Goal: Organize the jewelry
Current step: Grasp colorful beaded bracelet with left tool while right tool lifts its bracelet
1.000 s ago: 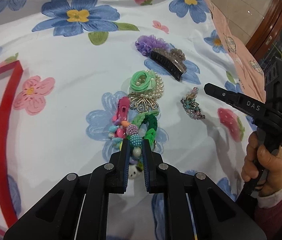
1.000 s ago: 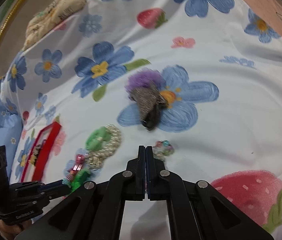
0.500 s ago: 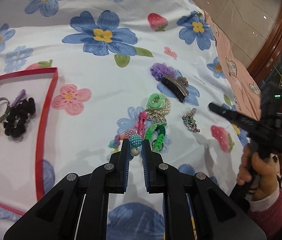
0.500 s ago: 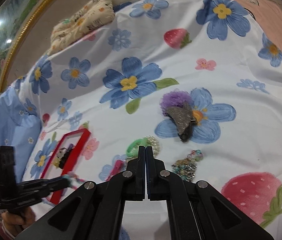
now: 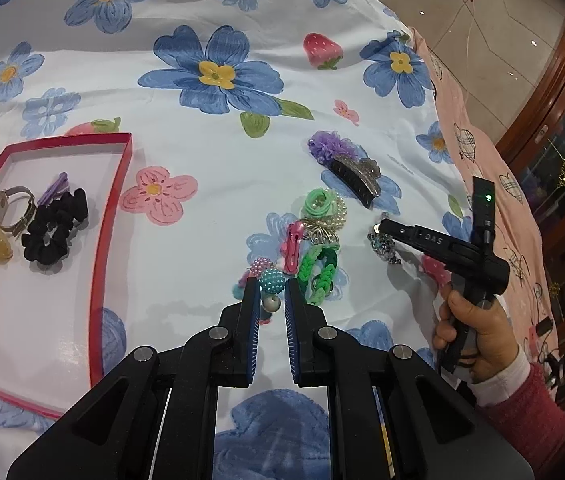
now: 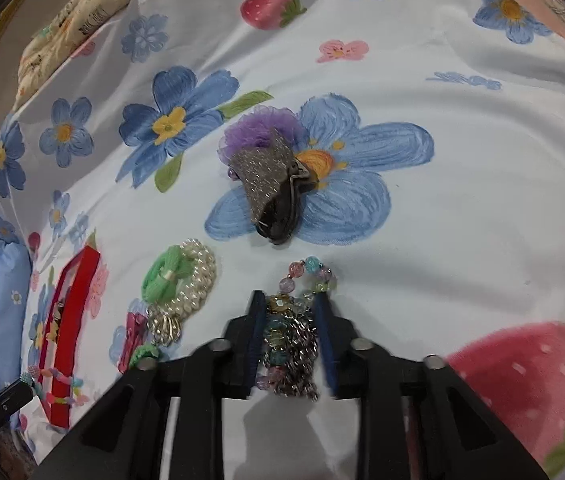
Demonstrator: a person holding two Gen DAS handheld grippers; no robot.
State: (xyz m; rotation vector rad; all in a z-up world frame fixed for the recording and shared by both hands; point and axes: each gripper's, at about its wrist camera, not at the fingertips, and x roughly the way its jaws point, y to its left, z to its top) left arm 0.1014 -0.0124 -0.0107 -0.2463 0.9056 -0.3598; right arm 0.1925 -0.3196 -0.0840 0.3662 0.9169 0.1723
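Observation:
A red-rimmed tray (image 5: 116,200) lies at the left on the flowered sheet and holds a watch (image 5: 12,208), a black scrunchie (image 5: 54,228), a yellow clip and a purple clip. My left gripper (image 5: 268,284) is shut on a colourful bead bracelet (image 5: 272,280), lifted near the jewelry pile. From the right wrist view that bracelet (image 6: 58,384) dangles from the left gripper (image 6: 14,394) beside the tray (image 6: 78,304). My right gripper (image 6: 288,298) is low over a crystal chain bracelet (image 6: 290,344). Its jaws are opening and straddle the bracelet without pressing on it. The left wrist view shows the right gripper (image 5: 382,227) tip on that bracelet (image 5: 386,248).
The pile holds a green hair tie on a pearl band (image 5: 322,206), a pink clip (image 5: 292,244) and a green braided band (image 5: 318,268). A purple flower and a dark claw clip (image 6: 274,184) lie beyond. Pink cloth (image 5: 482,152) and a wooden cabinet border the right. A person's hand (image 5: 470,328) holds the right gripper.
My left gripper rose and drew back with the bead bracelet, bringing the tray into view. My right gripper dropped onto the chain bracelet and its shut jaws parted around it.

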